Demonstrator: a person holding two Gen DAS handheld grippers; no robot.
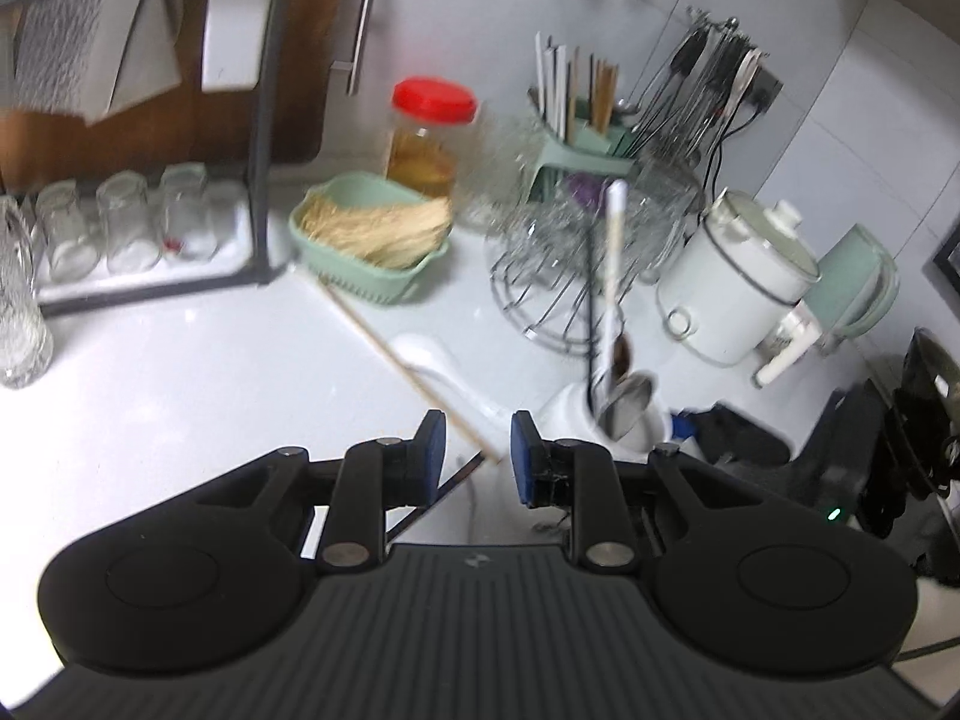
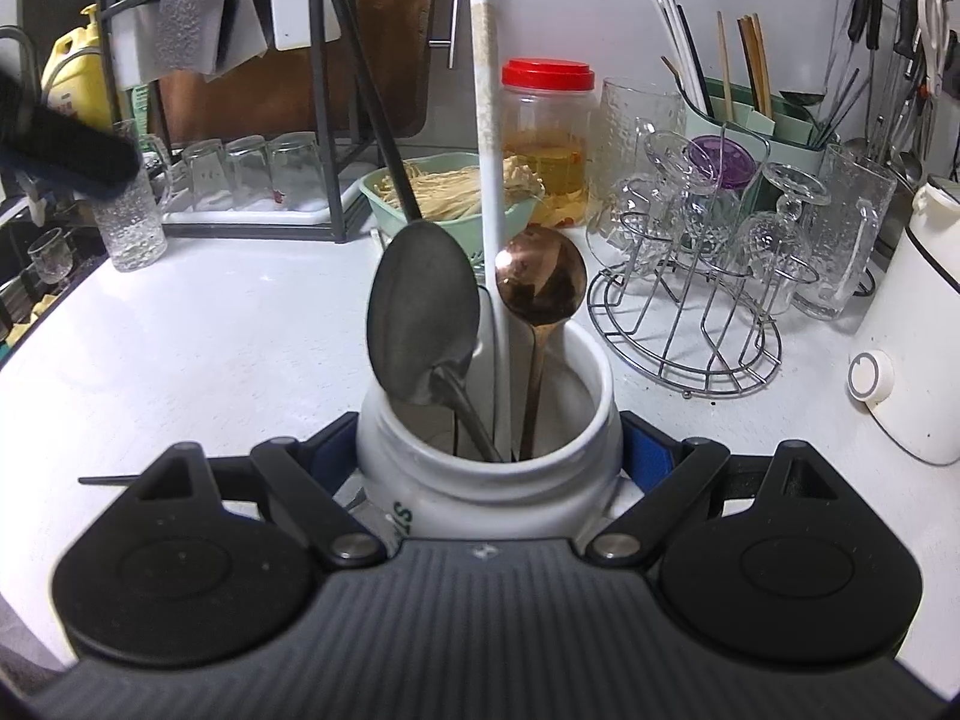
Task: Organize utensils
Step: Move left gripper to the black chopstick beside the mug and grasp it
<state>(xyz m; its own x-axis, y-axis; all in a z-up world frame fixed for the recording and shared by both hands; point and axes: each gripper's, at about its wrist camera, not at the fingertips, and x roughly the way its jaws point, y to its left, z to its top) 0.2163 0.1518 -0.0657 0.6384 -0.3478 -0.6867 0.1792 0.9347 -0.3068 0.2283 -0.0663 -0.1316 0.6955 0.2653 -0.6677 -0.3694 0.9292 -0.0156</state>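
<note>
Here the right hand-held gripper (image 2: 489, 456) pinches the white jar (image 2: 486, 450), which stands between its pads.

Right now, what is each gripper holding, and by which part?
Right gripper clamps the white jar by its sides below the rim. Left gripper holds nothing.

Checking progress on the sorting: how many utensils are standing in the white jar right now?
4: a grey spoon at left, a black handle behind it, a white handle in the middle, a copper spoon at right.
</note>
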